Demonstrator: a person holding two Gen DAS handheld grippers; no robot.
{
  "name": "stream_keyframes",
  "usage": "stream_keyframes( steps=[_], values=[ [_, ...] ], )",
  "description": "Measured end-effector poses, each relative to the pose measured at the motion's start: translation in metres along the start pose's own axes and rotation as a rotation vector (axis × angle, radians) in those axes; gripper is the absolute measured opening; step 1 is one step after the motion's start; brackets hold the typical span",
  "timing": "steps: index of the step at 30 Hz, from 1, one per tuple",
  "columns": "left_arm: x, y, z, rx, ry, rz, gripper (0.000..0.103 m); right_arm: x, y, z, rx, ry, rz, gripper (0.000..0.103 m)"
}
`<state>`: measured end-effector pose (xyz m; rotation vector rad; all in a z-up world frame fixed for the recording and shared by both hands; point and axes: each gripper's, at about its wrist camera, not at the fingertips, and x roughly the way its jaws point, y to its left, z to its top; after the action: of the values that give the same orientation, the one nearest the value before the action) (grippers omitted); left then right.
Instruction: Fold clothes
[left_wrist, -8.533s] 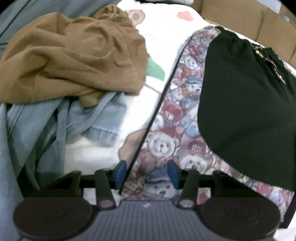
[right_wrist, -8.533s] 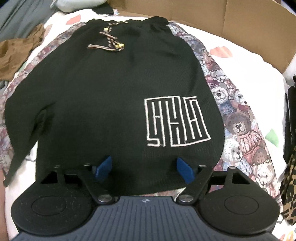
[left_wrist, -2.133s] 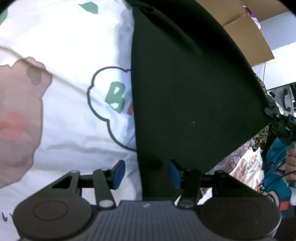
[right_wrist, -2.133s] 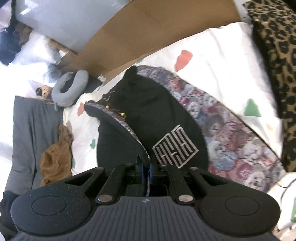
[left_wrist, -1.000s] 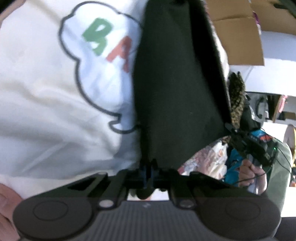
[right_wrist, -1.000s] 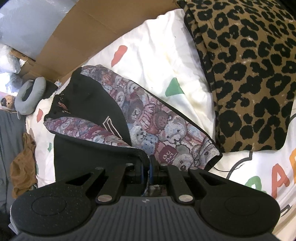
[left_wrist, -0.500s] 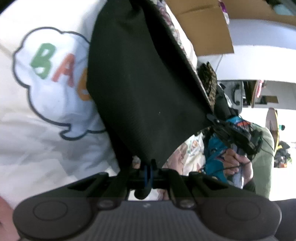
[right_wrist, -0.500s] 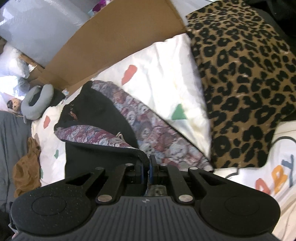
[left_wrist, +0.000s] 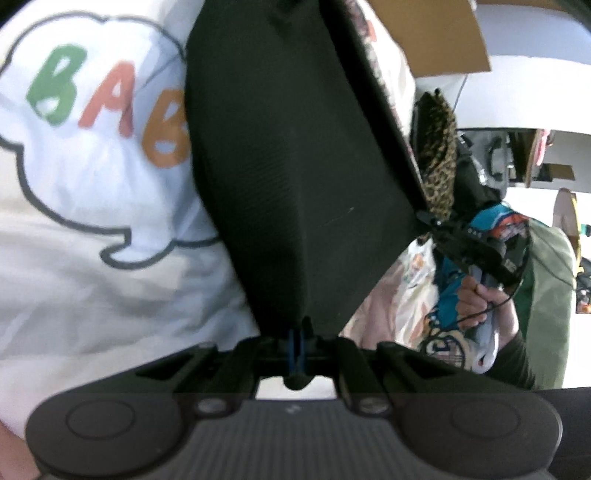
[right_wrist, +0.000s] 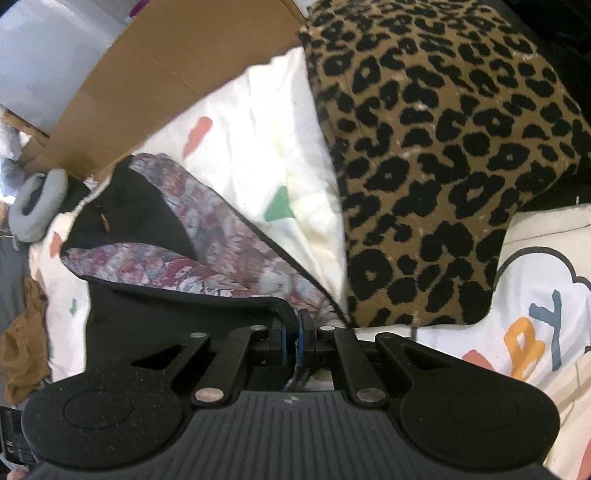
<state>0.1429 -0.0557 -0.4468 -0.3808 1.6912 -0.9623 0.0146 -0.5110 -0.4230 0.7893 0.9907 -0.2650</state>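
Gripping the hem of the black garment (left_wrist: 295, 155), the left gripper (left_wrist: 297, 341) is clamped on one corner, the cloth stretching up ahead of it over the white printed sheet (left_wrist: 92, 192). The right gripper (right_wrist: 291, 338) is pinched on another corner; the leopard-print fabric (right_wrist: 436, 158) lies ahead to its right.

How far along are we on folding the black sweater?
Done: both grippers have gripped the hem. In hand: left gripper and right gripper are shut on the black sweater, its bottom raised off the white quilt, neck end still down. Left: laying the fold and everything after; the brown garment lies unfolded.
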Motion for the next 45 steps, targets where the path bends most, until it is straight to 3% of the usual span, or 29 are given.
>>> stream_keyframes(
  steps=[13,16,18,23,34,36,38,43,45],
  values=[
    [0.010,0.009,0.000,-0.004,0.041,0.062,0.006,0.012,0.001,0.000,-0.053,0.029,-0.064,0.005],
    [-0.003,0.000,0.003,0.029,0.048,0.087,0.022,0.008,0.006,0.006,-0.071,0.056,-0.086,0.010],
    [-0.015,-0.007,0.006,0.052,0.035,0.098,0.041,0.000,0.010,0.008,-0.091,0.056,-0.086,0.014],
    [-0.047,-0.022,0.026,0.084,-0.019,0.145,0.044,-0.019,0.017,0.007,-0.124,0.039,-0.093,0.023],
    [-0.088,-0.046,0.102,0.093,-0.175,0.259,0.046,-0.043,0.038,0.015,-0.180,-0.008,-0.056,0.023],
    [-0.092,-0.050,0.116,0.097,-0.201,0.278,0.046,-0.044,0.041,0.018,-0.185,-0.011,-0.047,0.031],
    [-0.093,-0.056,0.126,0.104,-0.228,0.275,0.051,-0.043,0.044,0.018,-0.192,0.000,-0.029,0.043],
    [-0.095,-0.061,0.149,0.091,-0.285,0.264,0.055,-0.038,0.059,0.017,-0.250,0.005,-0.007,0.044],
    [-0.096,-0.062,0.157,0.109,-0.307,0.267,0.066,-0.035,0.066,0.017,-0.272,0.004,-0.004,0.044]
  ],
)
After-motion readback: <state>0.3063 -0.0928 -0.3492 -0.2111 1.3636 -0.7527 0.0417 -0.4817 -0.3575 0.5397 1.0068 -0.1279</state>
